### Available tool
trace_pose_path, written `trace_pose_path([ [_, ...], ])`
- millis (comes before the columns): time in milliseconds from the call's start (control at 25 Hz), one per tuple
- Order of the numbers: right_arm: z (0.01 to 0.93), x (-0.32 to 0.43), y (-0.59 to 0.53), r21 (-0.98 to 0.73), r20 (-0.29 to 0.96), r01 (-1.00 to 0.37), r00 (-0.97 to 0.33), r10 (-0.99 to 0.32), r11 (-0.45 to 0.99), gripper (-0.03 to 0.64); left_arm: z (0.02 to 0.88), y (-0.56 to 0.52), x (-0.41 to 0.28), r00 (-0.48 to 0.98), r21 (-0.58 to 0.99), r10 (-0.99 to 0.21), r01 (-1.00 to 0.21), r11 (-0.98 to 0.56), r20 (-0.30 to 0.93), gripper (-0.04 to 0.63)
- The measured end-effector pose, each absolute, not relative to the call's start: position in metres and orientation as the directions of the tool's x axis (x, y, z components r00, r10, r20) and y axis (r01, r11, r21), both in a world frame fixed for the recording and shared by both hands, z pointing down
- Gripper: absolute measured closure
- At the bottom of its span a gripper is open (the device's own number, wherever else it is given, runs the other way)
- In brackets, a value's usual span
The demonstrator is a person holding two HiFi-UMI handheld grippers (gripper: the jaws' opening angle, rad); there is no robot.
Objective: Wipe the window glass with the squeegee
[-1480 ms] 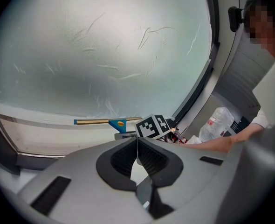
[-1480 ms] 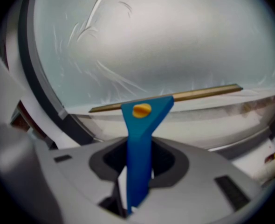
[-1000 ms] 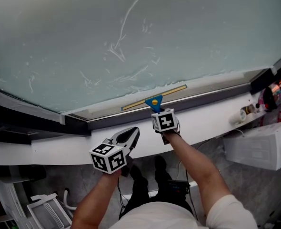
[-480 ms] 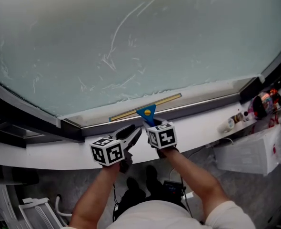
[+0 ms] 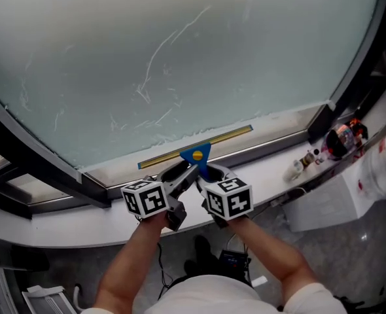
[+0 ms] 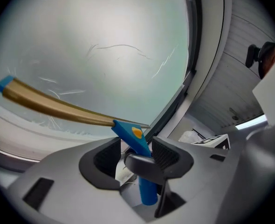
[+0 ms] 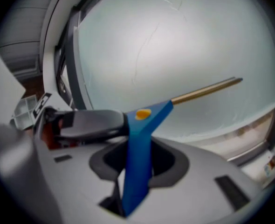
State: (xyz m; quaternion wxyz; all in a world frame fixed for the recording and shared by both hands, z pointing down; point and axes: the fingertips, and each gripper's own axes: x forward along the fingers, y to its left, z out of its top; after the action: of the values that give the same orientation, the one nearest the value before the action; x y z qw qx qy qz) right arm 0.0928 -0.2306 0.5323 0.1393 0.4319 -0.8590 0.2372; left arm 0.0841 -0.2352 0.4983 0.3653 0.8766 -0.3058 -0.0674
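- The right gripper [image 7: 138, 160] is clenched on the blue handle of the squeegee [image 5: 195, 154], carrying it.
- The left gripper [image 6: 136, 155], jaws just spread wide, brackets that handle without pressing, probably to steady it.
- The blade sits low on the window glass [image 5: 180, 57], by its bottom edge.

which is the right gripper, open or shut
Shut on the squeegee: the right gripper has the blue handle clamped between its pads.

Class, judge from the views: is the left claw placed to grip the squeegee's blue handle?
Probably yes: the left claw, its jaws just opening wide, has the handle between them, though the right claw, shut on that handle, crowds the gap.
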Motion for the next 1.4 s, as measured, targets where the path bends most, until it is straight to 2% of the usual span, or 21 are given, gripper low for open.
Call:
trace_pose_path([
  [240, 0.483, 0.098, -0.172, -0.222, 0.338, -0.785, -0.618, -0.71, 0.579, 0.485, 0.459, -0.2, 0.097, 0.826, 0.774, -0.558, -0.305, -0.556, -0.075, 0.374],
  [360, 0.459, 0.102, -0.152, -0.17, 0.282, -0.783, -0.62, -0.732, 0.598, 0.485, 0.423, -0.187, 0.108, 0.823, 0.794, -0.536, -0.195, -0.576, -0.187, 0.42],
  [520, 0.432, 0.125, -0.144, -0.022, 0.228, -0.825, -0.554, -0.801, 0.565, 0.485, 0.395, -0.175, 0.13, 0.823, 0.814, -0.521, -0.134, -0.566, -0.227, 0.435],
  [680, 0.408, 0.144, -0.148, 0.117, 0.145, -0.83, -0.529, -0.836, 0.546, 0.48, 0.374, -0.179, 0.149, 0.823, 0.803, -0.526, -0.158, -0.574, -0.214, 0.437],
  [880, 0.391, 0.186, -0.17, 0.218, 0.054, -0.835, -0.506, -0.861, 0.504, 0.46, 0.355, -0.205, 0.19, 0.798, 0.839, -0.546, -0.097, -0.535, -0.255, 0.457],
  [1080, 0.371, 0.257, -0.209, 0.198, 0.004, -0.847, -0.503, -0.864, 0.494, 0.468, 0.339, -0.244, 0.252, 0.779, 0.841, -0.571, -0.11, -0.53, -0.258, 0.457],
  [1280, 0.347, 0.296, -0.243, 0.167, -0.004, -0.825, -0.549, -0.836, 0.54, 0.469, 0.311, -0.271, 0.287, 0.771, 0.683, -0.581, -0.277, -0.676, -0.262, 0.448],
  [1400, 0.334, 0.317, -0.26, 0.152, -0.006, -0.82, -0.559, -0.829, 0.552, 0.469, 0.313, -0.273, 0.294, 0.755, 0.625, -0.6, -0.34, -0.703, -0.264, 0.434],
])
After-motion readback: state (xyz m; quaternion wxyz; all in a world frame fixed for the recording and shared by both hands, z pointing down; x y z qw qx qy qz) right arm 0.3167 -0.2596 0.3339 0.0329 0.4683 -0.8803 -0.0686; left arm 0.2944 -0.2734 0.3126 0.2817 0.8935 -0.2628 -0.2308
